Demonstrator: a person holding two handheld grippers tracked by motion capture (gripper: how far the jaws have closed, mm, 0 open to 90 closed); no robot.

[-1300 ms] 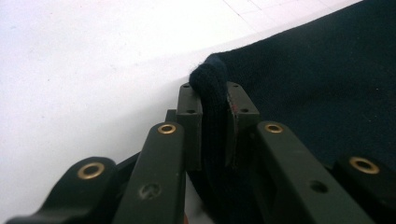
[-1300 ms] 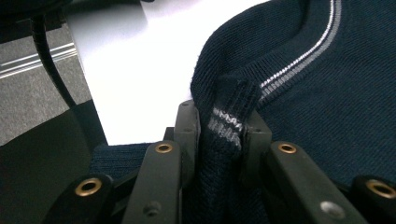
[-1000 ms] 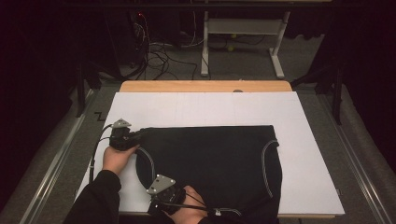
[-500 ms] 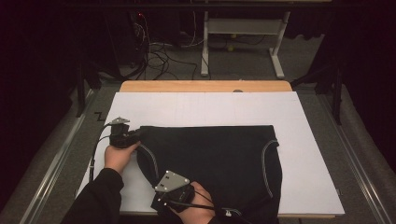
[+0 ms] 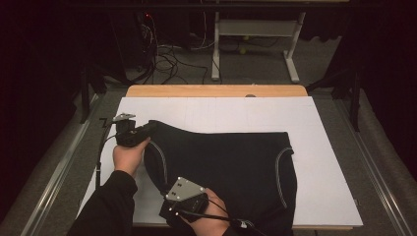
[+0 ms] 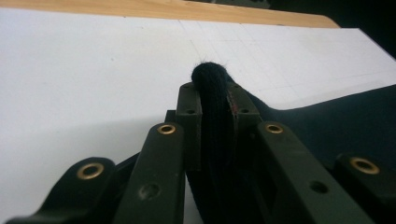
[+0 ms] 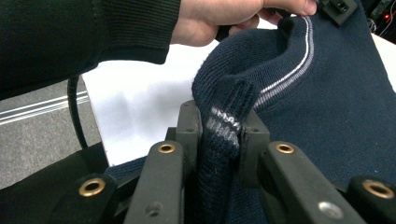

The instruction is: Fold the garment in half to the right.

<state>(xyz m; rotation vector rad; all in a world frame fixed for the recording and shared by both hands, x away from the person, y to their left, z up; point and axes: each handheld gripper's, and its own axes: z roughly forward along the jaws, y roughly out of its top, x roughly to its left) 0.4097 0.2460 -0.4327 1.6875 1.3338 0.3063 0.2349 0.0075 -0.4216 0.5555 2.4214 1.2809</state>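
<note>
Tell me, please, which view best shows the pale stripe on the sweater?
The right gripper view: the stripe runs close and sharp into the right claw. The high view shows it thin and far. The left gripper view gives plain dark knit.

White sheet (image 5: 216,110) covers most of surface; bare wooden strip (image 5: 216,91) along far edge. Beyond far edge: grey floor (image 5: 255,59), tangle of cables (image 5: 169,56) far left, white metal frame (image 5: 255,29) standing centre-right.

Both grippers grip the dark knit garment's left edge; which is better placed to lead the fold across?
Probably the left gripper: it pinches the dark knit garment's lifted far corner. The right gripper sits at the near edge.
</note>
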